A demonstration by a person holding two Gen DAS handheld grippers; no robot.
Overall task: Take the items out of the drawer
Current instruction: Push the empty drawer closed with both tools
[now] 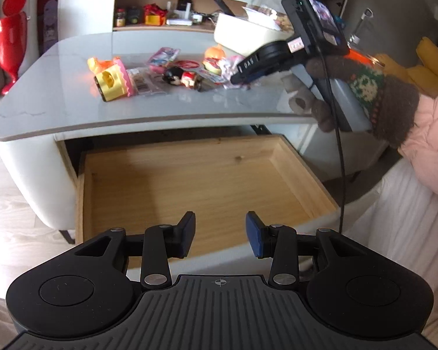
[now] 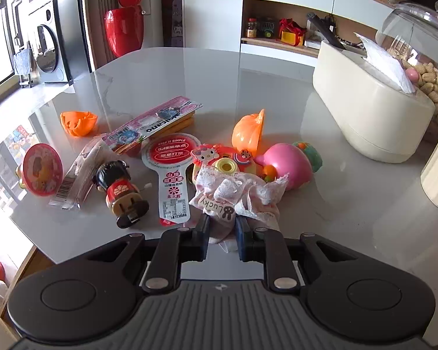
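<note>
The wooden drawer (image 1: 189, 180) is pulled out under the grey table top (image 1: 58, 99), and nothing shows inside it. My left gripper (image 1: 220, 233) hovers open over the drawer's front part, its fingers empty. My right gripper (image 2: 222, 227) is shut on a pink lace cloth (image 2: 242, 189) with a "Lucky" tag, which rests on the table among the toys. In the left wrist view a gloved hand (image 1: 365, 87) holds the right gripper (image 1: 242, 74) at the edge of the toy pile. A black-haired doll (image 2: 118, 186) lies left of the cloth.
Snack packets (image 2: 151, 125), a round red-lidded toy (image 2: 42, 169), an orange shell (image 2: 78, 122) and a pink toy (image 2: 283, 163) are spread over the table top (image 2: 335, 204). A cream tissue box (image 2: 365, 116) and a peanut jar (image 2: 432, 78) stand at the right. A red bin (image 1: 10, 40) stands left.
</note>
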